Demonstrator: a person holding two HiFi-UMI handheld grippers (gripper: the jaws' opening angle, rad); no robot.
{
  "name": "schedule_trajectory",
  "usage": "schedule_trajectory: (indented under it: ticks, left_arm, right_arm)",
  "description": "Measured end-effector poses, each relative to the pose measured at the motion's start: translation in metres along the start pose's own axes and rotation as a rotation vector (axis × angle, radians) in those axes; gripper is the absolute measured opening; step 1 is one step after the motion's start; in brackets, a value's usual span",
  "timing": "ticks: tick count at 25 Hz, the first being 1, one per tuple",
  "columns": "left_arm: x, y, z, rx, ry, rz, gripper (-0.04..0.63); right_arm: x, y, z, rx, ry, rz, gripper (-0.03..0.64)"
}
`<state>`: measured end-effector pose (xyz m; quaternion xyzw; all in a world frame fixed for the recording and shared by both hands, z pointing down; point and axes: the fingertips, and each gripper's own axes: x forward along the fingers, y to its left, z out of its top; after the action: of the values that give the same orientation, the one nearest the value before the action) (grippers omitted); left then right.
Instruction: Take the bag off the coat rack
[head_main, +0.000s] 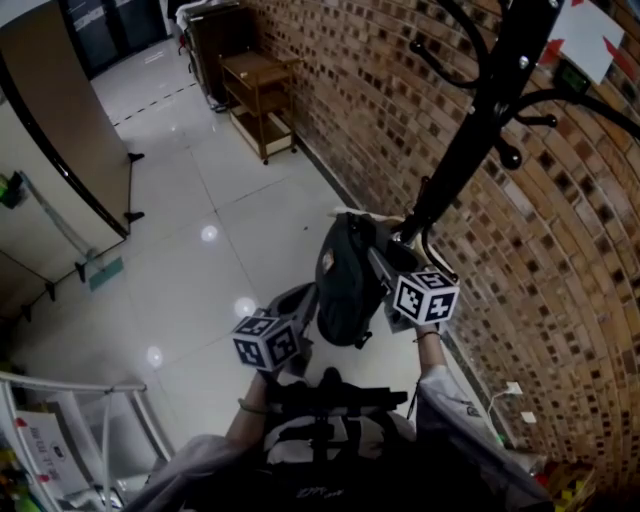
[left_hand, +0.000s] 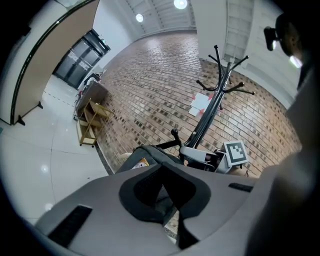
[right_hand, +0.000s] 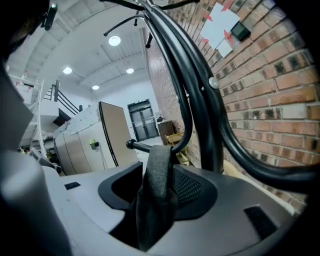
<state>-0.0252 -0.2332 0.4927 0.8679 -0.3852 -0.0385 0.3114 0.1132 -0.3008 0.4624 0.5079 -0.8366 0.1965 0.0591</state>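
A black coat rack (head_main: 480, 120) stands against the brick wall. A dark bag (head_main: 345, 285) hangs at its lower hooks. In the right gripper view the bag's grey strap (right_hand: 159, 170) is looped over a ball-tipped hook (right_hand: 132, 145). It drops between the jaws of my right gripper (right_hand: 157, 192), which stand open, with a gap showing beside the strap. My left gripper (head_main: 295, 305) is at the bag's lower left side. In the left gripper view its jaws (left_hand: 164, 195) close on a fold of the bag (left_hand: 150, 156).
A brick wall (head_main: 400, 100) runs along the right, with a wooden shelf unit (head_main: 260, 95) against it farther off. A tan partition (head_main: 60, 130) stands at the left and a metal railing (head_main: 100, 400) at the bottom left. The floor is glossy white tile.
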Motion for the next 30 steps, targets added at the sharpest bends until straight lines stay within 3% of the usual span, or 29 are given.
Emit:
schedule_trajectory:
  ticks: [4, 8, 10, 17, 30]
  left_arm:
    - [0.002, 0.005, 0.004, -0.006, -0.015, 0.033, 0.008]
    - [0.000, 0.016, 0.010, -0.014, -0.042, 0.072, 0.008]
    - [0.001, 0.020, 0.011, -0.016, -0.051, 0.088, 0.008]
    - [0.005, 0.031, 0.019, -0.023, -0.068, 0.126, 0.008]
    - [0.005, 0.046, 0.030, -0.032, -0.090, 0.157, 0.008]
  right_arm:
    - [0.012, 0.008, -0.002, 0.031, 0.031, 0.122, 0.189]
    - [0.021, 0.014, -0.009, -0.028, 0.086, 0.221, 0.185]
    - [0.022, 0.013, -0.008, -0.015, 0.083, 0.272, 0.140]
    - [0.017, 0.025, -0.002, 0.019, 0.033, 0.390, 0.098]
    - [0.008, 0.068, 0.033, 0.314, -0.114, 0.542, 0.057]
